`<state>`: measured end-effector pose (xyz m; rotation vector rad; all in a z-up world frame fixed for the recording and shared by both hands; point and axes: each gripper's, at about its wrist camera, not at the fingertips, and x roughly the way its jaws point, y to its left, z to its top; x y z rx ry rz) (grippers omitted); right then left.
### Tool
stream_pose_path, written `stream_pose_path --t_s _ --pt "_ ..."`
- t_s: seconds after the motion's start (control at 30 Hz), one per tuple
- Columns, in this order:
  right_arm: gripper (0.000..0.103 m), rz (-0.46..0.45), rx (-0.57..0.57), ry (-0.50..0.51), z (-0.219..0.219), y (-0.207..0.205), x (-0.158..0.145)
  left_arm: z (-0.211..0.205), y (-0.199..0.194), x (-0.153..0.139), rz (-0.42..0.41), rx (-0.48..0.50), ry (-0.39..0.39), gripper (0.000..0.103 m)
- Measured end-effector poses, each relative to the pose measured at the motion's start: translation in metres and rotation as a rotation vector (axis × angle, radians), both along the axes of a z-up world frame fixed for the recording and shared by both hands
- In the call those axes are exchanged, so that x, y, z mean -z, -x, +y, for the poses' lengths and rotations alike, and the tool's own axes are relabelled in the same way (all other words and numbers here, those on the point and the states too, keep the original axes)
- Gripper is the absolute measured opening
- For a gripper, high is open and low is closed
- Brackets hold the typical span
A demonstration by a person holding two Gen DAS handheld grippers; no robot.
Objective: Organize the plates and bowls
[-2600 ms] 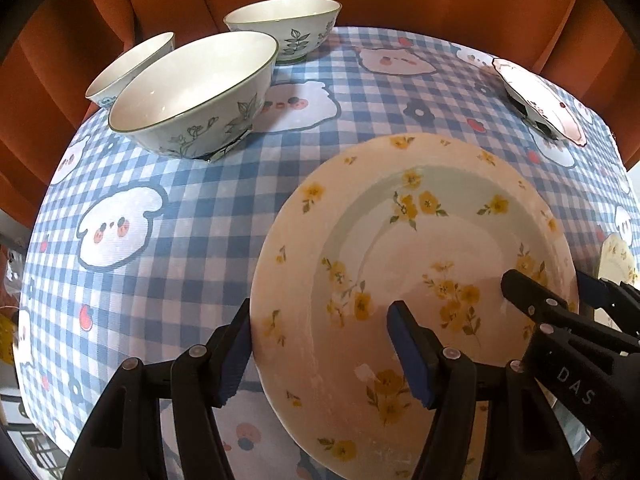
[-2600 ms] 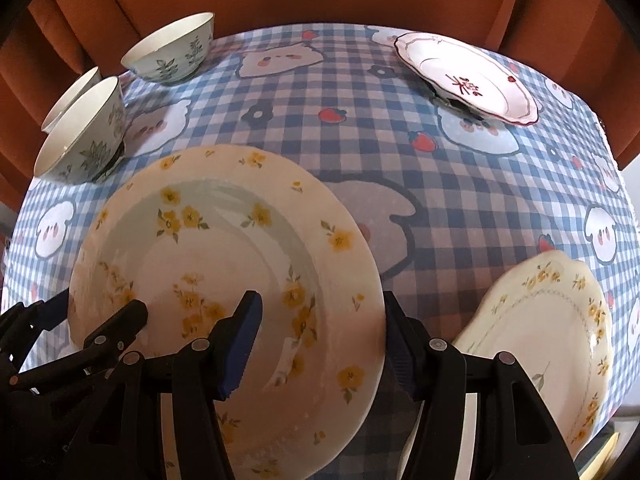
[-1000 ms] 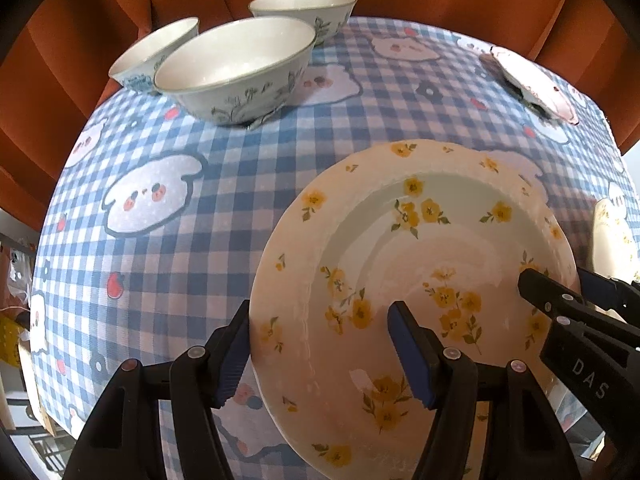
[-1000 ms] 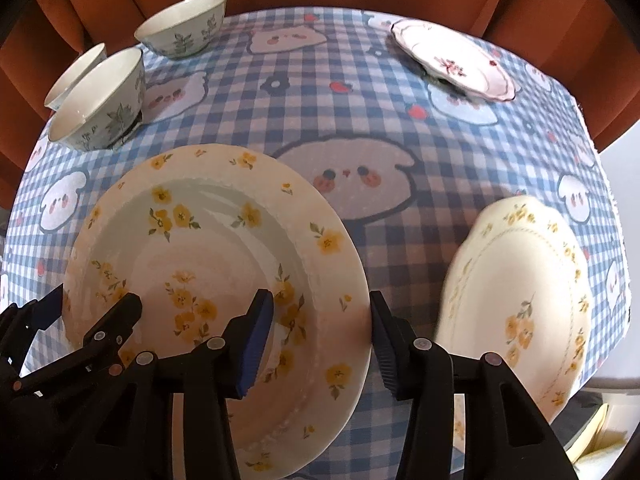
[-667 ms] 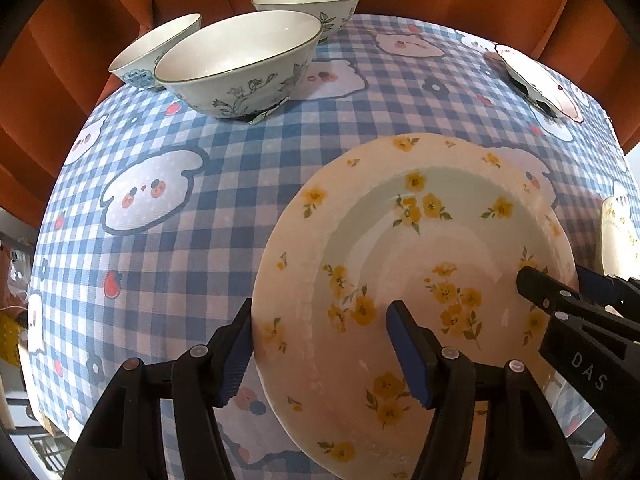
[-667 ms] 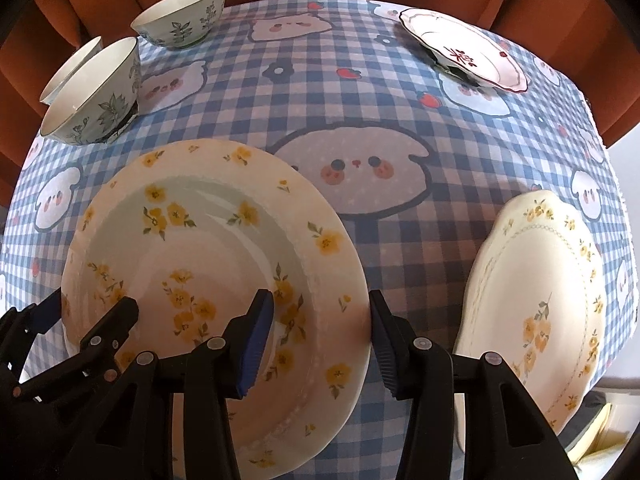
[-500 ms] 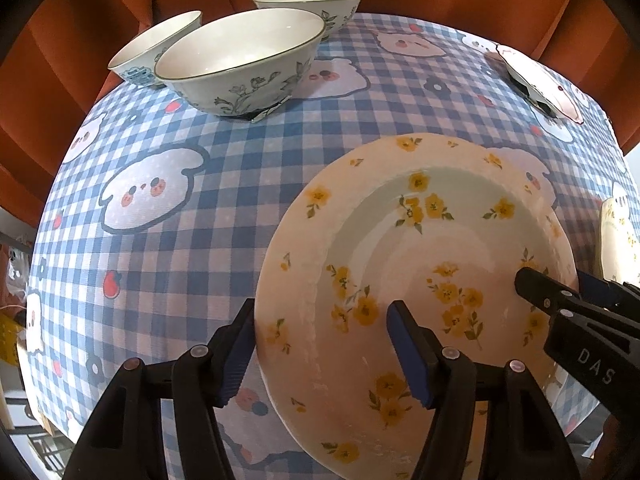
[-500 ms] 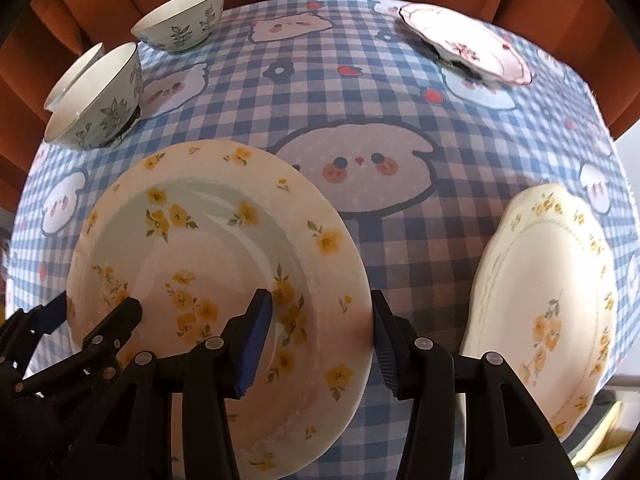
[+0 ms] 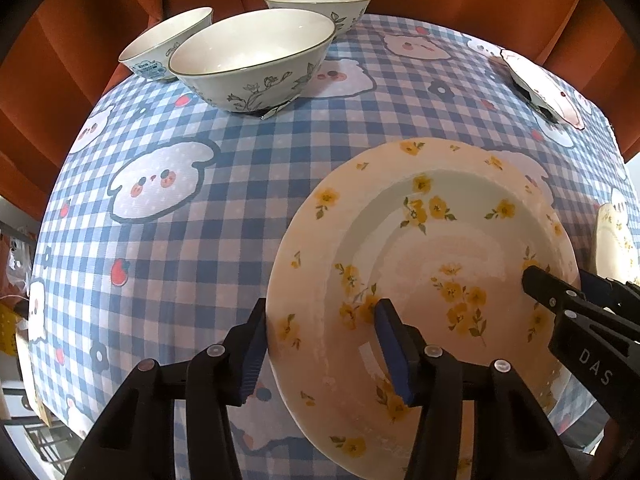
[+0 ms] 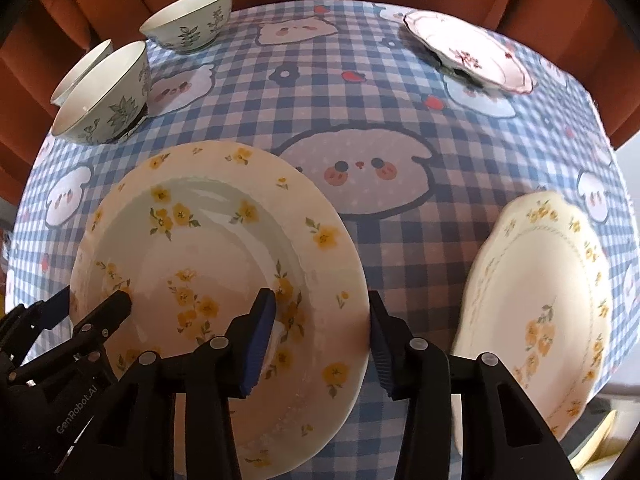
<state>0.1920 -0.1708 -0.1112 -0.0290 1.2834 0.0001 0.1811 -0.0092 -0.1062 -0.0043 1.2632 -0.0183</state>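
Both grippers straddle one rim each of the yellow-flower plate (image 10: 208,248): the left gripper (image 9: 320,344) has its jaws around the plate's left rim, the right gripper (image 10: 322,332) around its right rim. On both, the jaws are closing with the rim between them, but the pads do not yet seem to press it on both sides. The checked tablecloth (image 9: 200,240) carries everything. The plate lies flat on it, directly ahead of and below both grippers, equally near to each. A scalloped plate (image 10: 540,300) lies to the right, near but apart, its lower edge cut off. Three bowls (image 9: 252,56) stand far left, and a pink plate (image 10: 472,52) far right. Whether the plate is already lifted cannot be told.
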Motion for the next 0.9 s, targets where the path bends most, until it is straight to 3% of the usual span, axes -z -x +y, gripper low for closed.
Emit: stream_pose_path --t_s 0.53,0.9 --pt "0.046 -0.044 0.017 0.008 -0.024 0.016 -0.043 -0.023 0.014 -0.036 -0.028 -0.012 0.031 0.053" --pt "0.046 -0.067 -0.015 -0.025 -0.082 0.020 -0.059 -0.081 0.023 -0.053 -0.071 -0.045 0.020 0.053"
